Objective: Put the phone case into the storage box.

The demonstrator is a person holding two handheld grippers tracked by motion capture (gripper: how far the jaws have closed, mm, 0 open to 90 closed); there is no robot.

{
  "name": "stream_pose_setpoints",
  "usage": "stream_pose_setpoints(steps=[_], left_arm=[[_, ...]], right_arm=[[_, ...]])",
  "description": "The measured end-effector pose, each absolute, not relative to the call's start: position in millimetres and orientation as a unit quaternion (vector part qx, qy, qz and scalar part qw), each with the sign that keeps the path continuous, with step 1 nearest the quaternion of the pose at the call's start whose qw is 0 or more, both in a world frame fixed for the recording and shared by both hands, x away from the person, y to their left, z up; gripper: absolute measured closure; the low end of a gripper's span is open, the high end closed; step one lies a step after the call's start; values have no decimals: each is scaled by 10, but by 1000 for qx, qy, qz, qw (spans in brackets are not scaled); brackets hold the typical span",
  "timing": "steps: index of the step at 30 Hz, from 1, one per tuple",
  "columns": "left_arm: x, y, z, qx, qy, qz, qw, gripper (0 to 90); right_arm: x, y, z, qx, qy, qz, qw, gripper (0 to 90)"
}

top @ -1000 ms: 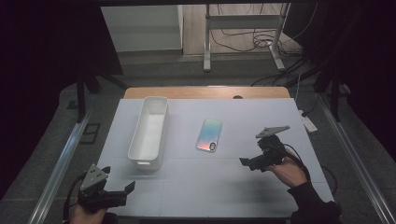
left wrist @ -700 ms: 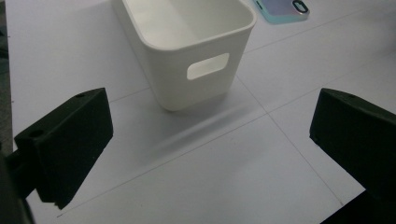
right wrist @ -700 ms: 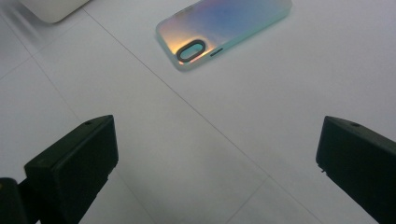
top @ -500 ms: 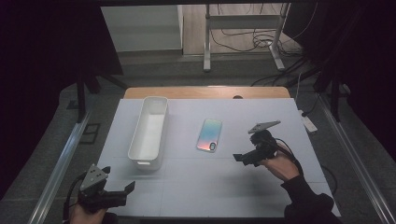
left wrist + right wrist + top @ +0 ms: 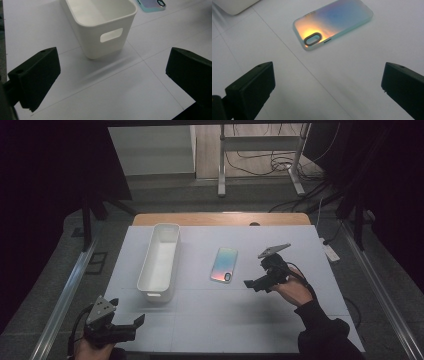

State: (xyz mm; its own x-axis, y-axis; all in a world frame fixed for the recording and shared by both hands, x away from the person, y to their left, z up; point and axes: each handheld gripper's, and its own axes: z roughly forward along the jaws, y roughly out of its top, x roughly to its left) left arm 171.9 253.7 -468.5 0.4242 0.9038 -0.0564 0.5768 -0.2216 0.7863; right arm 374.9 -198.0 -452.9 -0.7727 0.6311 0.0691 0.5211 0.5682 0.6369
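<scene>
High view: white worktop (image 5: 215, 315), dark surroundings, details past the edges hard to read. Long white bin (image 5: 160, 260) sits left of centre, empty as far as visible. Phone (image 5: 223, 265) lies flat, back up, iridescent, just right of the bin and apart from it. Right claw (image 5: 255, 283) at about 4 o'clock from the phone, near it, not touching; jaws spread, nothing between them. The hand (image 5: 295, 292) behind it partly covers its body; sleeve cut off at the bottom edge. Left claw (image 5: 136, 322) at the 7 o'clock corner of the worktop, jaws apart, empty; its hand is mostly cut off by the frame.

Left gripper view: jaws wide apart, released, nothing held. Bin (image 5: 100, 22) at 12 o'clock, short end with handle slot facing the camera; far end cut off by the top edge. Phone (image 5: 151, 5) at 1 o'clock, only a corner visible, camera ring at the edge.

Right gripper view: jaws wide apart, released. Phone (image 5: 333, 23) at 12 o'clock, whole, lying flat, camera ring nearest the claw. Sliver of bin (image 5: 234, 5) at 11 o'clock, mostly cut off.
</scene>
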Motion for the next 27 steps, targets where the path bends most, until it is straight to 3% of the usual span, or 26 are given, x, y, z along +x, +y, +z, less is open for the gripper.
stream_pose_setpoints(steps=[27], left_arm=[[1723,2541,-4685,752,491,212,385,5]], right_arm=[[4094,-1628,-4637,317,893,311,76,0]])
